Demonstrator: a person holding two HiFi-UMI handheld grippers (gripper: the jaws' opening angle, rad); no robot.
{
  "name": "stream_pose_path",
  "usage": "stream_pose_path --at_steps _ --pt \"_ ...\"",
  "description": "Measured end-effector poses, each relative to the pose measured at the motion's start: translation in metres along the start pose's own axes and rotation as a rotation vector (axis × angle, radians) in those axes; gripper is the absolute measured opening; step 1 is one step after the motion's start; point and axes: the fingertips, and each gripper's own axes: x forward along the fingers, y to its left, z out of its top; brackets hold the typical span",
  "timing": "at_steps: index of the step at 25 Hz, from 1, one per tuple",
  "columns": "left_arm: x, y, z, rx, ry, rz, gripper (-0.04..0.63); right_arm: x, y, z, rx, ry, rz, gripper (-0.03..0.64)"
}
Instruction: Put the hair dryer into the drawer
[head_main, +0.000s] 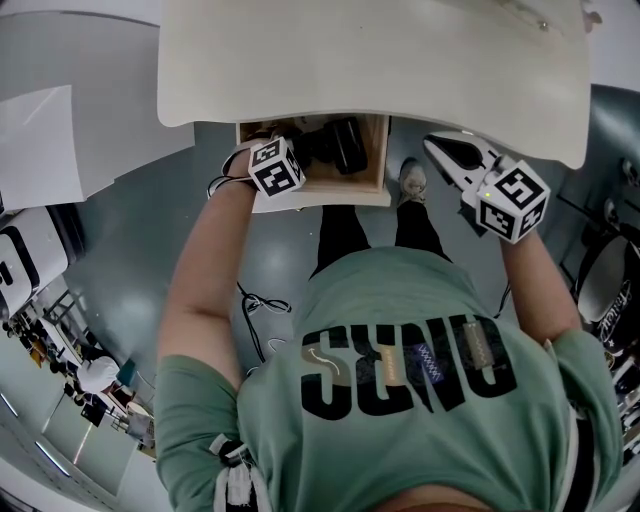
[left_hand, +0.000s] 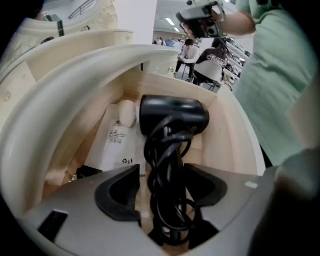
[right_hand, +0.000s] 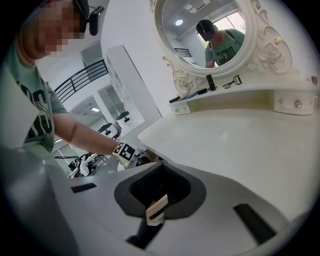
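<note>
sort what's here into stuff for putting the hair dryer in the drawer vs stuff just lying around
For the job:
- hair dryer, lying in the open drawer
- left gripper, open around its handle and cord

Just lying about:
- white packet and pale oval thing, in the drawer
- mirror
- dark tube on the mirror's shelf

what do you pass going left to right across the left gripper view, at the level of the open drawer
white printed packet → black hair dryer → drawer's right wall → person's green shirt
</note>
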Motion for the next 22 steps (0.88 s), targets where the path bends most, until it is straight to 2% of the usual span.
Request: stream_pose_path --at_steps 2,4,8,15,22 --pt "-0.006 0.006 0.008 -0.063 -0.059 -0.001 0.318 0.0 0.0 0.001 0.003 -0.002 0.001 -0.006" --pt "-0.013 0.01 0.014 -0.099 -0.106 -0.002 0.328 0.0 0.0 0.001 0.006 -0.005 0.002 -0.006" --pt "-0.022 0.007 0.016 -0.093 -0.128 -0.003 0.33 0.0 0.003 0.002 0.006 -0.008 0.005 -0.006" --pt "-0.037 -0.003 0.018 -0.126 -0.163 -0.004 0.33 -0.004 0.004 0.01 -0.004 -0.02 0.002 -0.006" --pt "-0.077 -0.015 0.052 -0.142 -0.271 0.021 0.33 -0.022 0.009 0.029 -0.027 -0.045 -0.007 -0.006"
